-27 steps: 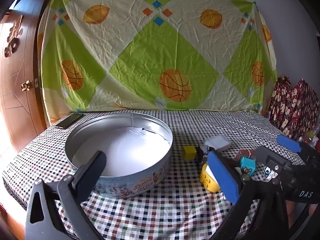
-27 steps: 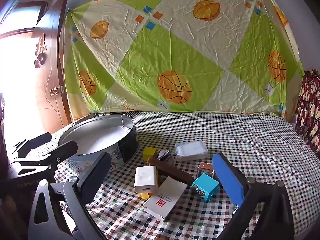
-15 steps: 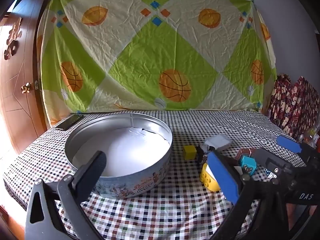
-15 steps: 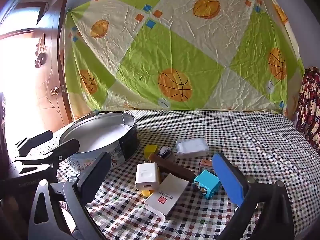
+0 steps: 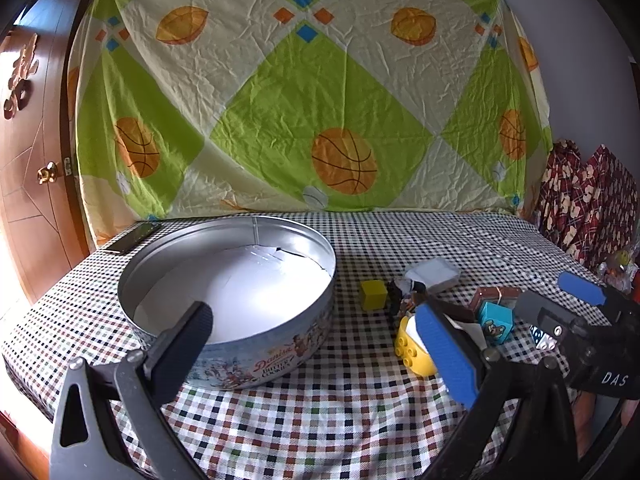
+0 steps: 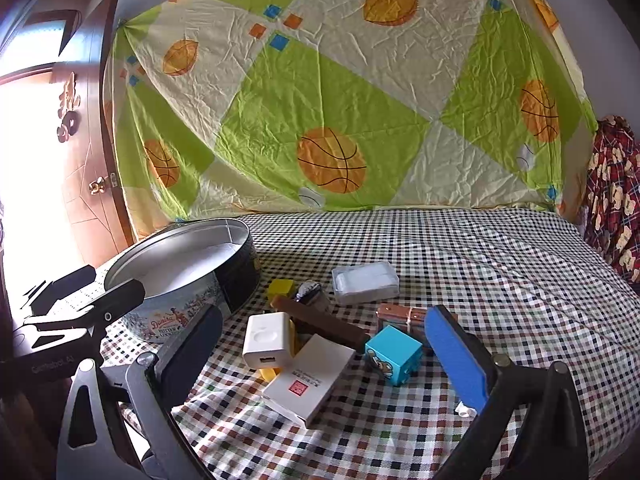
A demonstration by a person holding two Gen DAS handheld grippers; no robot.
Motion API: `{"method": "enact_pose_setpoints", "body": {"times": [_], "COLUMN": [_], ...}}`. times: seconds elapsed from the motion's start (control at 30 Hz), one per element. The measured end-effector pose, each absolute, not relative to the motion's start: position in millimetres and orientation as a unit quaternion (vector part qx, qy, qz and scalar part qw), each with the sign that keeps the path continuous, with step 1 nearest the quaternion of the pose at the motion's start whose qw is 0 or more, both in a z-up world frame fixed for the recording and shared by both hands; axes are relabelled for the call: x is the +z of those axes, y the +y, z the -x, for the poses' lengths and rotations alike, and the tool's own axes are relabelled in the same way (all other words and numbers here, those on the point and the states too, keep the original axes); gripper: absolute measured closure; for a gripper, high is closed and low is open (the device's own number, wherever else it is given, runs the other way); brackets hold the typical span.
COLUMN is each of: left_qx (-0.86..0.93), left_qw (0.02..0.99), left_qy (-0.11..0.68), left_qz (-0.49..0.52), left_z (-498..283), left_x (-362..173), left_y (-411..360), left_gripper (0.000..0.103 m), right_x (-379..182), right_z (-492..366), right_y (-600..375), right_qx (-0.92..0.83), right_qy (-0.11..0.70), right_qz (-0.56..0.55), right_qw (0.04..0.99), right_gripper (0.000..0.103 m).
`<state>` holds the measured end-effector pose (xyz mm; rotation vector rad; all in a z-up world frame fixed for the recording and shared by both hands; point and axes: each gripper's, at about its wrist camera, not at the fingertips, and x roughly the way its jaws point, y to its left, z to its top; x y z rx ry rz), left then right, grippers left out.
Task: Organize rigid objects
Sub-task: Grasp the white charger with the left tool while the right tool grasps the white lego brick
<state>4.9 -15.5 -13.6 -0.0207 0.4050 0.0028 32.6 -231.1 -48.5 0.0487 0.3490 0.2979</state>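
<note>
A round cookie tin [image 5: 276, 354] stands open on the checked table, lined with white paper; it also shows in the right wrist view [image 6: 188, 312]. Right of it lies a cluster: a yellow cube [image 5: 373, 294], a yellow brick [image 5: 412, 350], a white charger [image 6: 266, 338], a white card box [image 6: 308, 380], a brown bar [image 6: 320, 322], a blue cube [image 6: 394, 354] and a pale case [image 6: 365, 282]. My left gripper [image 5: 316, 344] is open and empty in front of the tin. My right gripper [image 6: 324, 354] is open and empty, just short of the cluster.
A dark phone [image 5: 130, 238] lies at the table's far left corner. A basketball-print sheet [image 5: 304, 112] hangs behind the table. A wooden door [image 5: 28, 128] is at the left and patterned red cloth [image 5: 588, 204] at the right.
My right gripper has moved slightly forward toward the cluster, whose objects sit a little lower and nearer. The left view has barely shifted. Both grippers stay open.
</note>
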Motion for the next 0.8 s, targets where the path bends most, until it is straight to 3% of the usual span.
{"method": "enact_pose_setpoints", "body": {"times": [0.8], "left_qx": [-0.044], "left_qw": [0.971], "left_qy": [0.234], "left_qz": [-0.017], "left_z": [-29.9], "left_x": [-37.9], "left_y": [-70.5], "left_gripper": [0.0], "right_x": [-78.6], "right_z": [-46.1], "right_y": [-283.5], "right_qx": [0.092], "right_qy": [0.189], "right_qz": [-0.054], "right_qw": [0.976], "right_gripper": [0.001]}}
